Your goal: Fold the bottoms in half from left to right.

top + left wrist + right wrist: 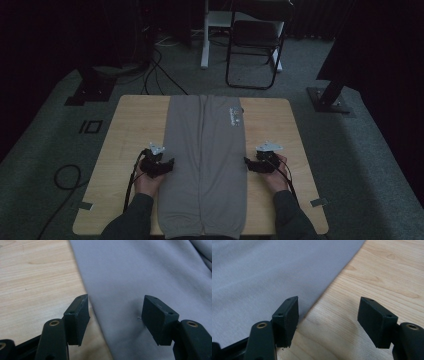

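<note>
Grippers poised at the trousers' [206,165] side edges, ready to fold.
Left gripper [161,165] and right gripper [254,165] gape wide, holding nothing; next, pinch each edge.

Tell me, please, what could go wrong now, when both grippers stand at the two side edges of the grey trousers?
1. The left gripper has its open jaws across the edge of the grey trousers; closing may catch only one thin layer, which could slip out.
2. The right gripper is mostly over bare table, so it may close on nothing.
3. Uneven pulling could wrinkle the flat cloth.
</note>
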The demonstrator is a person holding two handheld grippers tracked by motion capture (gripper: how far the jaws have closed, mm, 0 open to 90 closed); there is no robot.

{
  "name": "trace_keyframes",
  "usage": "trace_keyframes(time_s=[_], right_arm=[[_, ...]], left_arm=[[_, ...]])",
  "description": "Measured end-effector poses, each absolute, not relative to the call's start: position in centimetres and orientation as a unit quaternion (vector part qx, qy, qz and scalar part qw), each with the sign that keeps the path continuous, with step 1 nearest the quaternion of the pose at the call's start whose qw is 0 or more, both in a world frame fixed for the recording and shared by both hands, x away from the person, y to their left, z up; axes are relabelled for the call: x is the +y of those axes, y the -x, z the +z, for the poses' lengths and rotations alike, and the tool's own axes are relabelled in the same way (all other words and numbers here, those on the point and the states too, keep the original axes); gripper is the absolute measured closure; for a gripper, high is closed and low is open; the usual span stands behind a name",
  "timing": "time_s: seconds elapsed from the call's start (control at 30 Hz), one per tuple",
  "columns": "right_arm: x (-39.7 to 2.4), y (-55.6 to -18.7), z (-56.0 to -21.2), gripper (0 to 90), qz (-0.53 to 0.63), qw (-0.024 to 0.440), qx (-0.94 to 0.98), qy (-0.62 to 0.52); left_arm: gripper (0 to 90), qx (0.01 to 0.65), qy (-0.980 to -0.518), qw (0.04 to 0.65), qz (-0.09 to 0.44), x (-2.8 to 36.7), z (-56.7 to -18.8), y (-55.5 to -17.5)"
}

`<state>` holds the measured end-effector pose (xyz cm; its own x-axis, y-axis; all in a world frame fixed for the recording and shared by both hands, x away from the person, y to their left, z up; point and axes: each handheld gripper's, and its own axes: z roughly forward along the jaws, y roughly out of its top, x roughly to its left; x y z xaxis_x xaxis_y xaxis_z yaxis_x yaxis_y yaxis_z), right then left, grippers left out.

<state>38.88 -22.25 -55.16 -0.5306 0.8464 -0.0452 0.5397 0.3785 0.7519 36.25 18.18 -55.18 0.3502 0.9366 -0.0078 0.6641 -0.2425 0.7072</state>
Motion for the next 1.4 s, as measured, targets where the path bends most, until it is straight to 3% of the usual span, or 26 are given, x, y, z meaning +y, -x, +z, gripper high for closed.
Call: trace_keyframes(time_s=[0.2, 0.33, 0.53, 0.67, 1.0, 1.4], right_arm=[[-22.1, -38.8, -55.2, 33.6, 0.347, 0.220, 0.804, -0.431], [-22.3, -38.7, -55.2, 33.6, 0.344, 0.220, 0.803, -0.434], [-22.5, -38.5, -55.3, 33.7, 0.340, 0.220, 0.803, -0.437], [-22.6, -38.4, -55.4, 33.8, 0.341, 0.217, 0.802, -0.439], [-23.1, -38.5, -55.5, 34.0, 0.342, 0.217, 0.799, -0.445], [-23.6, -38.9, -55.7, 32.9, 0.356, 0.199, 0.797, -0.446]], left_arm=[[41.5, 0.539, -0.753, 0.309, 0.218, 18.3, -55.1, -35.4], [51.2, 0.541, -0.752, 0.309, 0.215, 18.5, -54.9, -35.1], [76.6, 0.534, -0.758, 0.312, 0.207, 18.9, -54.8, -35.0], [84.0, 0.529, -0.764, 0.308, 0.203, 19.6, -54.7, -35.2], [87.0, 0.545, -0.752, 0.279, 0.246, 21.7, -54.7, -35.8], [88.0, 0.580, -0.725, 0.280, 0.242, 24.0, -54.6, -36.2]])
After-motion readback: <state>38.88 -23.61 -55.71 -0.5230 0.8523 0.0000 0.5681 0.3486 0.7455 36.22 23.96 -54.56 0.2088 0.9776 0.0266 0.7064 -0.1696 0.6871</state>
